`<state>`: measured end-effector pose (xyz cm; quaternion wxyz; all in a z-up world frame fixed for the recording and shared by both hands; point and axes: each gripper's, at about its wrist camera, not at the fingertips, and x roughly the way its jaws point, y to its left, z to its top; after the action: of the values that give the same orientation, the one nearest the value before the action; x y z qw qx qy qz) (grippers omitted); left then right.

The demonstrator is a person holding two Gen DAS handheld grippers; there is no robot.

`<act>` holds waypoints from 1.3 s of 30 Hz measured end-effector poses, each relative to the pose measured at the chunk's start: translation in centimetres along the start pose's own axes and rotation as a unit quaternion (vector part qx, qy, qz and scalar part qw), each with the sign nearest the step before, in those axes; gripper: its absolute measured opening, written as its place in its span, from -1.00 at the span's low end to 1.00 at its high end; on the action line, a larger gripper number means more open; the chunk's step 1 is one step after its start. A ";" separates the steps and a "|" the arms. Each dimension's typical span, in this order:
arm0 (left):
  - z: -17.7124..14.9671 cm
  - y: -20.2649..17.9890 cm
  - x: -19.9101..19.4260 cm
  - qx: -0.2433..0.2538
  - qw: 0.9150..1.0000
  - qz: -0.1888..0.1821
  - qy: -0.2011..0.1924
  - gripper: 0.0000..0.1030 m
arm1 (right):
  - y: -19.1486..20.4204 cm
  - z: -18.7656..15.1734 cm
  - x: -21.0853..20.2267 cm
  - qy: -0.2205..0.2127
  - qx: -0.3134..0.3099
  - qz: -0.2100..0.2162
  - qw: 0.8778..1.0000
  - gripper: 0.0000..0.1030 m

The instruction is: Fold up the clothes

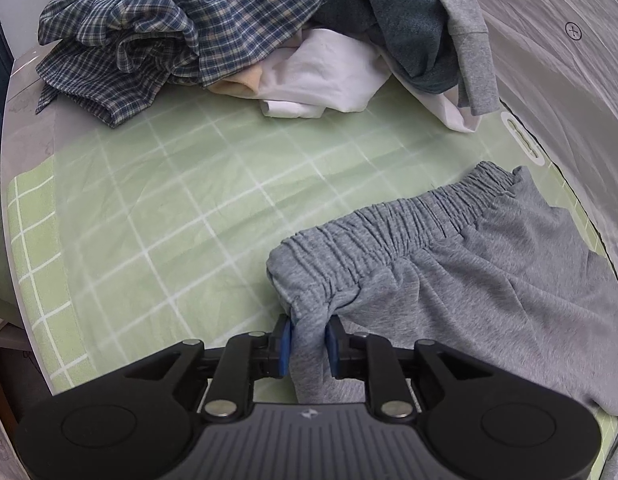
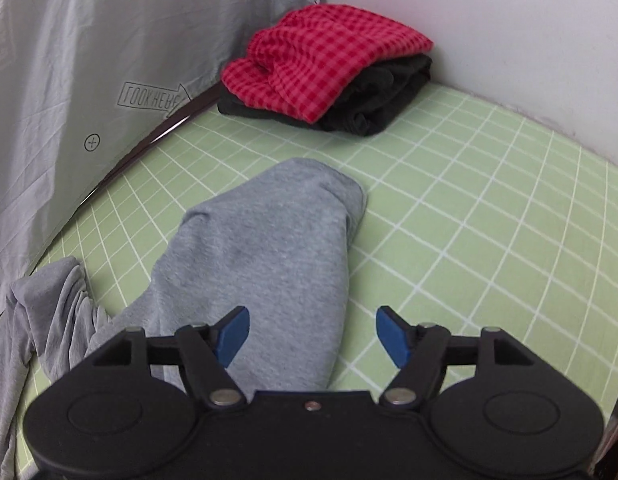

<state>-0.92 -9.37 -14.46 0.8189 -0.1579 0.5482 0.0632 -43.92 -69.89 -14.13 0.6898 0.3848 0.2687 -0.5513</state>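
Observation:
Grey sweat shorts [image 1: 489,272] with a gathered elastic waistband lie on the green checked cloth [image 1: 169,208]. My left gripper [image 1: 309,338] is shut on the near corner of the waistband, with grey fabric bunched between its blue pads. In the right wrist view a leg of the grey shorts [image 2: 261,248] stretches away from me over the green cloth [image 2: 489,240]. My right gripper [image 2: 313,332] is open, its left blue pad over the grey leg and its right pad over bare cloth, holding nothing.
A heap of unfolded clothes lies at the back: a blue plaid shirt [image 1: 157,32], a white garment [image 1: 329,72], a dark green one [image 1: 401,20] and a grey one [image 1: 469,40]. A folded red checked garment [image 2: 321,64] on a black one [image 2: 389,96] sits at the far corner. A grey sheet [image 2: 69,80] hangs along the side.

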 end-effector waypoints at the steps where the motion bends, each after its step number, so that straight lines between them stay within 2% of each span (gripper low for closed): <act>1: 0.0 0.0 0.1 -0.001 1.000 0.000 0.002 -0.59 | -0.1 -0.3 0.4 0.006 0.004 -0.001 1.000 0.38; 3: 0.0 0.1 0.3 -0.004 1.000 0.000 0.007 -0.59 | 0.2 -0.8 1.1 0.011 0.001 -0.004 1.000 0.33; 7: -0.3 0.0 0.4 0.003 1.000 -0.001 0.008 -0.62 | 0.8 -1.3 1.9 0.017 -0.016 0.002 1.000 -0.09; 9: -0.5 -0.2 0.3 0.019 1.000 0.001 0.003 -0.73 | 1.0 -1.4 1.9 0.019 -0.033 0.008 0.999 -0.50; 10: -0.6 -0.3 0.2 0.026 1.000 0.001 0.001 -0.80 | 1.2 -1.4 1.9 0.019 -0.041 0.010 0.999 -0.85; 11: -0.6 -0.3 0.1 0.029 1.000 -0.001 -0.001 -0.81 | 1.2 -1.4 1.5 0.013 -0.047 0.013 0.999 -0.94; 14: -0.3 -0.1 -0.9 0.040 0.999 -0.011 -0.015 -0.86 | 1.1 -1.2 -0.7 -0.022 -0.062 0.017 0.998 -0.97; 17: 0.2 0.5 -2.6 0.050 0.998 -0.020 -0.037 -0.86 | 0.2 -1.0 -4.8 -0.072 -0.058 0.021 0.995 -0.98; 18: 0.4 0.8 -3.1 0.053 0.997 -0.023 -0.045 -0.86 | -0.3 -1.3 -5.6 -0.074 -0.054 0.016 0.996 -0.98; 20: 0.7 1.3 -4.0 0.060 0.996 -0.026 -0.058 -0.86 | -1.2 -2.2 -7.1 -0.076 -0.045 0.004 0.996 -0.98; 22: 0.8 2.0 -3.7 0.055 0.997 -0.005 -0.062 -0.86 | -2.0 -3.3 -8.1 -0.072 -0.041 -0.007 0.996 -0.98; 24: 0.8 2.8 -3.3 0.051 0.997 0.018 -0.055 -0.83 | -2.7 -5.0 -7.9 -0.041 -0.051 -0.008 0.998 -0.98; 25: 0.6 3.1 -3.2 0.057 0.997 0.023 -0.049 -0.73 | -3.0 -5.8 -7.5 -0.021 -0.057 -0.006 0.998 -0.98; 27: 0.2 3.5 -3.1 0.071 0.996 0.033 -0.038 -0.63 | -3.2 -7.0 -7.3 -0.002 -0.068 -0.006 0.998 -0.95; 28: -0.2 3.5 -3.5 0.087 0.995 0.036 -0.042 -0.49 | -3.3 -7.3 -7.4 0.000 -0.074 -0.004 0.997 -0.91; 29: -0.6 3.5 -4.0 0.103 0.993 0.039 -0.045 -0.40 | -3.3 -7.4 -7.5 -0.003 -0.078 -0.005 0.997 -0.68; 30: -0.9 3.4 -4.4 0.114 0.991 0.042 -0.049 -0.20 | -3.3 -7.5 -7.7 -0.006 -0.081 -0.008 0.997 -0.48; 31: -1.3 3.3 -4.9 0.121 0.990 0.045 -0.056 -0.07 | -3.5 -7.3 -7.9 -0.011 -0.083 -0.008 0.996 -0.09; 32: -1.7 3.1 -5.4 0.123 0.989 0.046 -0.063 -0.05 | -3.6 -7.1 -8.0 -0.017 -0.085 -0.007 0.996 0.03; 34: -2.3 2.6 -6.2 0.122 0.989 0.040 -0.071 0.02 | -4.0 -6.3 -8.0 -0.025 -0.094 -0.001 0.995 0.09; 35: -2.7 2.1 -6.5 0.123 0.989 0.034 -0.073 0.04 | -4.2 -5.9 -8.0 -0.029 -0.098 0.002 0.995 0.30; 37: -3.8 0.9 -7.2 0.127 0.989 0.022 -0.076 0.12 | -4.6 -4.9 -7.8 -0.035 -0.104 0.007 0.994 0.58; 39: -5.3 -0.6 -7.5 0.139 0.987 0.013 -0.077 0.16 | -5.2 -3.8 -7.3 -0.037 -0.107 0.010 0.994 0.59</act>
<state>-8.32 -11.11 -9.35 0.8719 -0.0302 0.4887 0.0089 -50.54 -63.19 -11.68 0.7421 0.2911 0.2968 -0.5258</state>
